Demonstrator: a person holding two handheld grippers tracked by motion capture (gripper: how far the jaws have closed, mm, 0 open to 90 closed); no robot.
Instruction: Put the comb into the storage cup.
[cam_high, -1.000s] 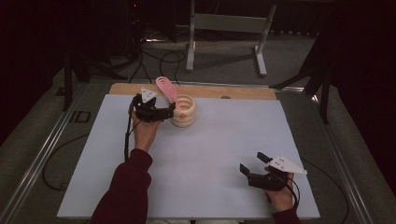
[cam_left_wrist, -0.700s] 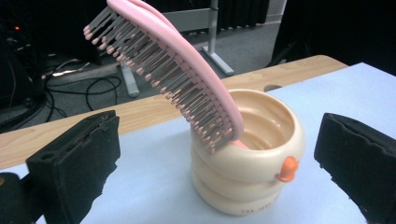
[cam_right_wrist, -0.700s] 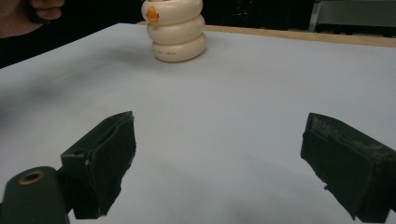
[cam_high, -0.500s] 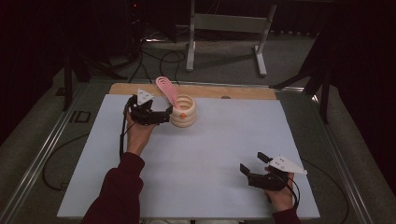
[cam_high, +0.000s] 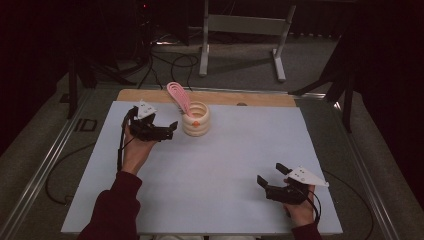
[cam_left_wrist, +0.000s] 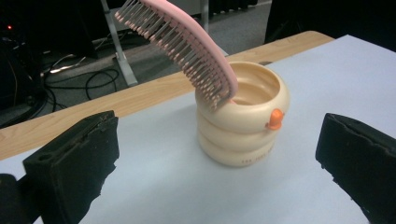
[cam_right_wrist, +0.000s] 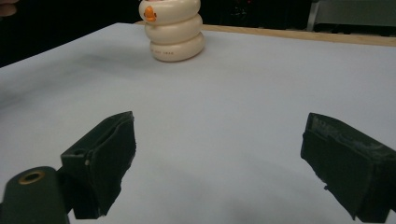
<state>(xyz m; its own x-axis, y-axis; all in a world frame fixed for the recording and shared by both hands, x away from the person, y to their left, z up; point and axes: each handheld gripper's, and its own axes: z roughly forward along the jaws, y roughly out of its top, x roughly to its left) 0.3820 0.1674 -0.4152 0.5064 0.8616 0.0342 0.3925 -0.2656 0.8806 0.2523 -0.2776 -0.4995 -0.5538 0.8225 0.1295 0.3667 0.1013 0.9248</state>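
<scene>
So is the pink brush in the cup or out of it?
In. The brush stands tilted in the cup, its lower end inside the rim and its bristled head sticking up out over the edge.

1. The brush (cam_left_wrist: 184, 49) handle is hidden inside the cup (cam_left_wrist: 243, 126); how far down it reaches cannot be told.
2. In the left gripper view the brush's top end is cut off by the upper edge.
3. The small print low on the cup is too small to read.
4. In the right gripper view the cup (cam_right_wrist: 173, 30) is cut off at the top edge.
5. In the high view the right hand (cam_high: 302, 212) is partly cut by the bottom edge.
6. The orange mark (cam_high: 196, 120) on the cup is too small to make out from above.
</scene>
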